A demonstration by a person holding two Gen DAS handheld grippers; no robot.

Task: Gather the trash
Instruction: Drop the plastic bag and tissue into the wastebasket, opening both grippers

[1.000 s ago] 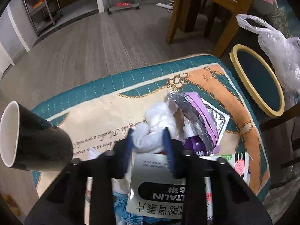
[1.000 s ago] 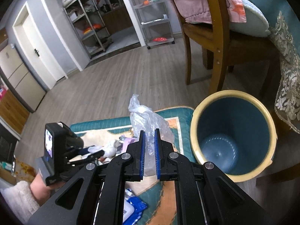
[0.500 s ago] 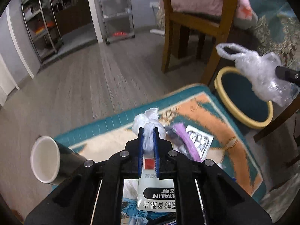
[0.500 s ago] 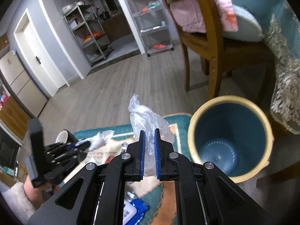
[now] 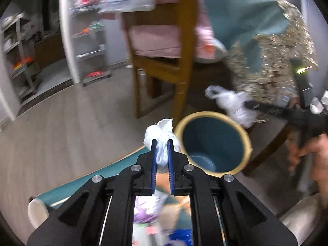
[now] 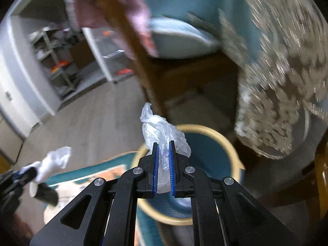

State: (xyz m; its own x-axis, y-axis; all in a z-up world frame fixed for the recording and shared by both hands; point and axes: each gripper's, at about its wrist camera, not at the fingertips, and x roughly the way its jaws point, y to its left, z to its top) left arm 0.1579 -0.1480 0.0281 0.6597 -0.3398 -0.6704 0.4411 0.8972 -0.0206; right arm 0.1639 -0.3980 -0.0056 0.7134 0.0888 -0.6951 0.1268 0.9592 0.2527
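My left gripper (image 5: 162, 143) is shut on a crumpled white tissue (image 5: 162, 132) and holds it in the air just left of the teal bin (image 5: 213, 143) with a yellow rim. My right gripper (image 6: 163, 146) is shut on a clear plastic bag (image 6: 162, 129) and holds it over the bin's near rim (image 6: 225, 141). The right gripper and bag also show in the left wrist view (image 5: 235, 106), above the bin's far right edge. The left gripper with the tissue shows in the right wrist view (image 6: 53, 162) at lower left.
More trash lies on the teal and orange rug (image 5: 143, 211) below my left gripper. A black cup with white inside (image 5: 37, 211) lies at the rug's left. A wooden chair (image 5: 160, 61) and a table with a lace cloth (image 5: 272, 61) stand behind the bin.
My left gripper shut on the tissue, lifted it off the rug and swung right toward the bin. My right gripper moved with the bag to over the bin.
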